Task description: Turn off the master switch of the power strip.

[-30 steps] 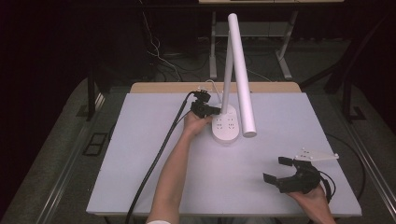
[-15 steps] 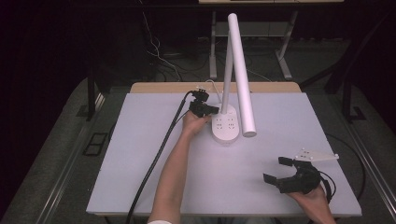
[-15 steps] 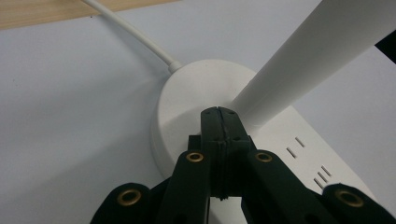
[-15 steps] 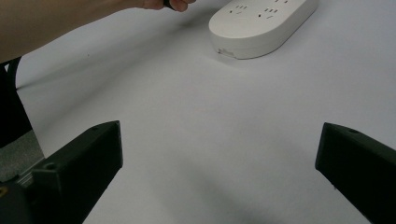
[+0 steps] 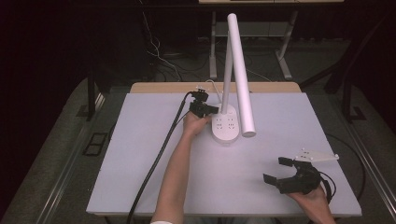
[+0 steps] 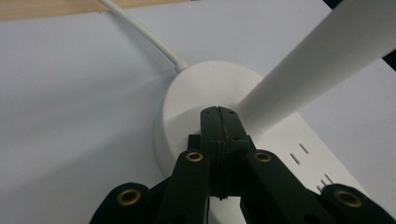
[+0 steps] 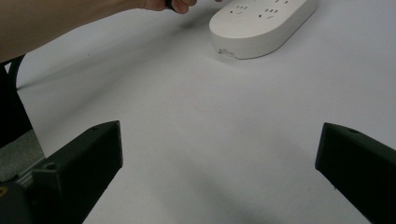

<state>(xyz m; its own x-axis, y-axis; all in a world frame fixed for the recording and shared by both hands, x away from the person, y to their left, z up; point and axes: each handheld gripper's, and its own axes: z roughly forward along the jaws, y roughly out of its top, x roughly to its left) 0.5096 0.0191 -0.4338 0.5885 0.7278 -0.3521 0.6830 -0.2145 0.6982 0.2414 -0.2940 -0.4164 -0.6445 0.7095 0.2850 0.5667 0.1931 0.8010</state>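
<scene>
A white desk lamp stands at the table's back middle, with an oval base [image 5: 227, 127] that carries sockets, a thin stem [image 5: 227, 70] and a long tube head [image 5: 240, 70]. My left gripper [image 5: 208, 110] is at the base's left end. In the left gripper view its jaws [image 6: 218, 113] are shut with nothing between them, tips over the base [image 6: 187, 100] beside the stem [image 6: 317, 60]. Whether they touch the base I cannot tell. My right gripper [image 5: 284, 170] rests open near the front right. Its wide-apart fingers [image 7: 88, 158] frame bare table.
The lamp's white cord [image 6: 144, 32] runs off the back toward the wooden edge [image 5: 163, 87]. A thick black cable [image 5: 159, 158] trails from the left gripper to the front edge. The left forearm [image 7: 56, 23] crosses the table's middle [image 5: 140, 154].
</scene>
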